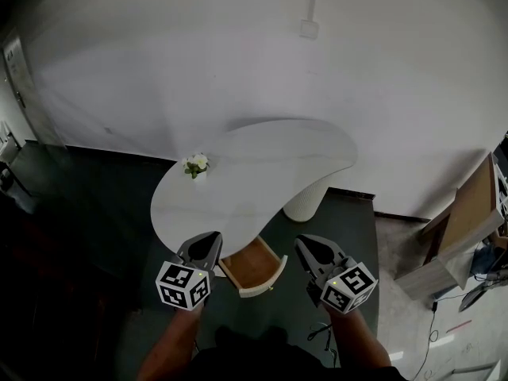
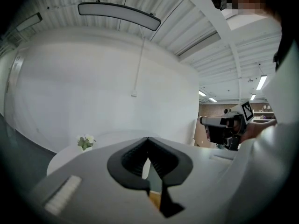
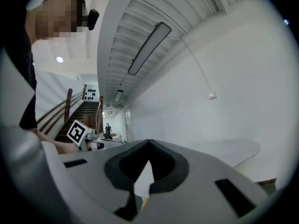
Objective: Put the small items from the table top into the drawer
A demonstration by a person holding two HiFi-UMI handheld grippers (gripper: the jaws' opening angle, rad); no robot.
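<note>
Left hand-held gripper and right hand-held gripper both clenched, empty. Open drawer between them. Only 1 small item seen: flower pot, upright on white bench, 12 o'clock from left, nearer it.

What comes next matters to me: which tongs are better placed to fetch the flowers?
Left, probably. The flowers stand on the table's left part, on the left tongs' side; the right tongs are farther off. Both are shut and empty.

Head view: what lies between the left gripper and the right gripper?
The open drawer, pulled out from under the table, lies between the left gripper and the right gripper, as the head view shows.
</note>
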